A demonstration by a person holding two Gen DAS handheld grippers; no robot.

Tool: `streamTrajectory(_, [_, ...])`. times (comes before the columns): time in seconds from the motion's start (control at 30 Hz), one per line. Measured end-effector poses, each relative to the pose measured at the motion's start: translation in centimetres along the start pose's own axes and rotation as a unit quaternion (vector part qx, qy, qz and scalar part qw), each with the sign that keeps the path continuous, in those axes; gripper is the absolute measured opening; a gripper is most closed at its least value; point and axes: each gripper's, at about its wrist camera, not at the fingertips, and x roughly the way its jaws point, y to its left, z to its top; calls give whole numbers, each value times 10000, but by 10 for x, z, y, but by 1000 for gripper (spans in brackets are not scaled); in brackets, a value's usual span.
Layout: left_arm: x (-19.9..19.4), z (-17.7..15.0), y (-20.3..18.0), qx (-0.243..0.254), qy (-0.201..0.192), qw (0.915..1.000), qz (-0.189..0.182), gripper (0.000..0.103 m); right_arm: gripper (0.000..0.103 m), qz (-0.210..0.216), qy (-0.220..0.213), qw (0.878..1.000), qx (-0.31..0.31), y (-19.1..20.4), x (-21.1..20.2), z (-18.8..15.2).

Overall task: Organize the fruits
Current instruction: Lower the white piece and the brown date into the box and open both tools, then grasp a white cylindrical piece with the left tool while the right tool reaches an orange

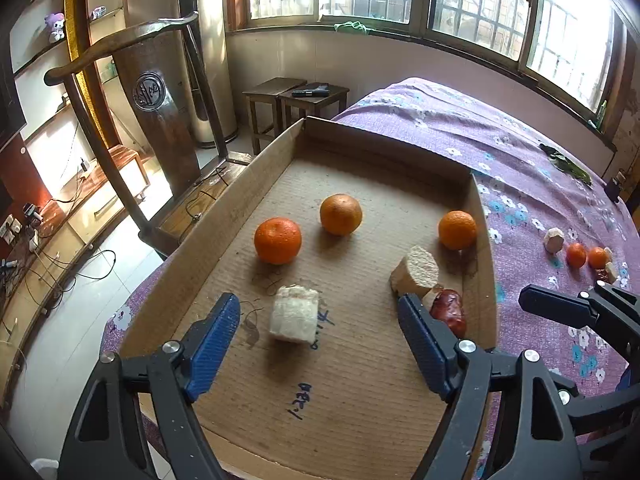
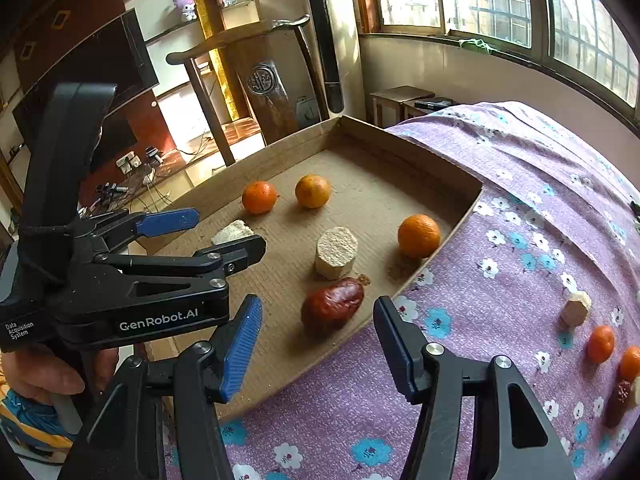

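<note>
A shallow cardboard tray [image 1: 224,216] [image 2: 460,216] lies on the purple flowered cloth. In it are three oranges [image 1: 277,240] [image 1: 341,214] [image 1: 457,229], two pale cut chunks [image 1: 295,313] [image 1: 416,272] and a dark red date [image 1: 450,310] [image 2: 333,305]. My left gripper [image 1: 318,336] is open and empty, hovering above the near chunk. My right gripper [image 2: 318,350] is open and empty over the tray's near edge, just short of the date. On the cloth to the right lie a pale chunk [image 2: 576,308], two small oranges [image 2: 601,343] [image 2: 630,362] and another date [image 2: 618,402].
A wooden chair [image 1: 160,92] stands beyond the tray's left side. Two small stools [image 1: 296,96] stand under the windows. The cloth-covered surface [image 1: 520,152] stretches to the right. The left gripper's body [image 2: 120,280] sits close on the left in the right wrist view.
</note>
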Motion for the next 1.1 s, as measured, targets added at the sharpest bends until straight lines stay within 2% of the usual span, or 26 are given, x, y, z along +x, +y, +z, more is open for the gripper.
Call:
streamTrajectory(0.3, [-17, 4, -39, 266, -217, 9993, -131, 85, 68, -317, -256, 9985, 362, -32, -39, -15])
streamTrajectory(0.63, [-19, 7, -101, 625, -215, 9963, -543, 86, 75, -692, -427, 9930, 859, -82, -81, -41])
streamTrajectory(0.83, [-9, 10, -142, 895, -56, 9922, -869, 86, 76, -1004, -369, 9885, 1065, -113, -99, -63])
streamTrajectory(1.1, [21, 18, -197, 1138, 357, 9845, -1290, 86, 76, -1227, -316, 9814, 1443, -155, -117, -90])
